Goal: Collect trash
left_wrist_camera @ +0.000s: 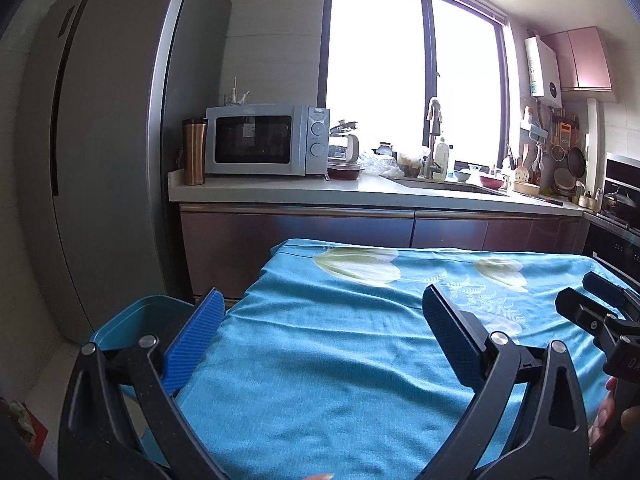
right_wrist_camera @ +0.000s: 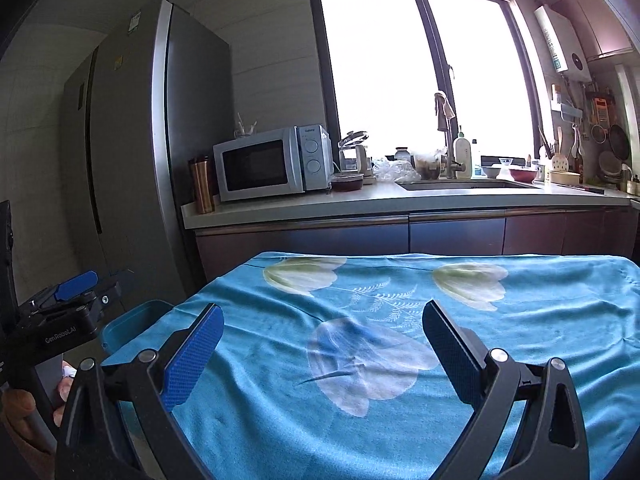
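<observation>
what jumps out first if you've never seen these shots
The bright blue floral cloth fills the foreground, spread over a table, with both open grippers, left gripper and right gripper, hovering empty above it. Behind glares the big window, over a counter with a white microwave. A teal bin stands at the cloth's left edge.

- A cloth-covered table [right_wrist_camera: 520, 360] stands in front of the kitchen counter [right_wrist_camera: 360, 204].
- A bin [left_wrist_camera: 132, 320] sits at the table's left edge, lower than its top.
- On the counter, a microwave [left_wrist_camera: 266, 140] stands left of the sink [right_wrist_camera: 460, 185], with a tumbler [left_wrist_camera: 195, 151] at its left.
- The fridge [right_wrist_camera: 132, 152] stands left of the counter.
</observation>
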Available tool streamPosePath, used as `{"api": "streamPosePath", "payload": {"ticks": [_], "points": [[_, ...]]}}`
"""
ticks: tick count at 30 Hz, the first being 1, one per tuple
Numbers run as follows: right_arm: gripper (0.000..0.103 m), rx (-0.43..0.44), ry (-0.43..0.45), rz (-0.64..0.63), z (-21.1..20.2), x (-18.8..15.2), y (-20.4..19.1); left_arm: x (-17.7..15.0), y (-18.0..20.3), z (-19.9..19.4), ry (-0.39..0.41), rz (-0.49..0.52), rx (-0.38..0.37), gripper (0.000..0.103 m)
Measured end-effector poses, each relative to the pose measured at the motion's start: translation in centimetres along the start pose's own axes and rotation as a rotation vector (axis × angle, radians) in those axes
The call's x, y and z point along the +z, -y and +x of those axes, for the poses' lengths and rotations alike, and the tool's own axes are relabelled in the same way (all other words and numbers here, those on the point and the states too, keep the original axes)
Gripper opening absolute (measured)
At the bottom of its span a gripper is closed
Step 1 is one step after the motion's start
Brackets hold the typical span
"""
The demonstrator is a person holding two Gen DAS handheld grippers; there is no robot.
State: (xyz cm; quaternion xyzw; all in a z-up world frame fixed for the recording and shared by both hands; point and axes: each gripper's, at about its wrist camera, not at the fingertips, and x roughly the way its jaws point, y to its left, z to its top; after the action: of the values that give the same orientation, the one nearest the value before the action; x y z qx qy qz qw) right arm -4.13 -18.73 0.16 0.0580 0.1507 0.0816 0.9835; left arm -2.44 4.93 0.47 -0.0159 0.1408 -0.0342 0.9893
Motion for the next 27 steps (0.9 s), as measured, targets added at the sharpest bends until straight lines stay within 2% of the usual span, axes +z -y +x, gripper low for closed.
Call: {"api": "streamPosePath", "payload": {"ticks": [27], "points": [[0.096,-0.023,0.013,-0.002,-0.85,0.02,0.52,-0.15,0.25,-0.65,0.022,0.013,0.013,0.097]]}}
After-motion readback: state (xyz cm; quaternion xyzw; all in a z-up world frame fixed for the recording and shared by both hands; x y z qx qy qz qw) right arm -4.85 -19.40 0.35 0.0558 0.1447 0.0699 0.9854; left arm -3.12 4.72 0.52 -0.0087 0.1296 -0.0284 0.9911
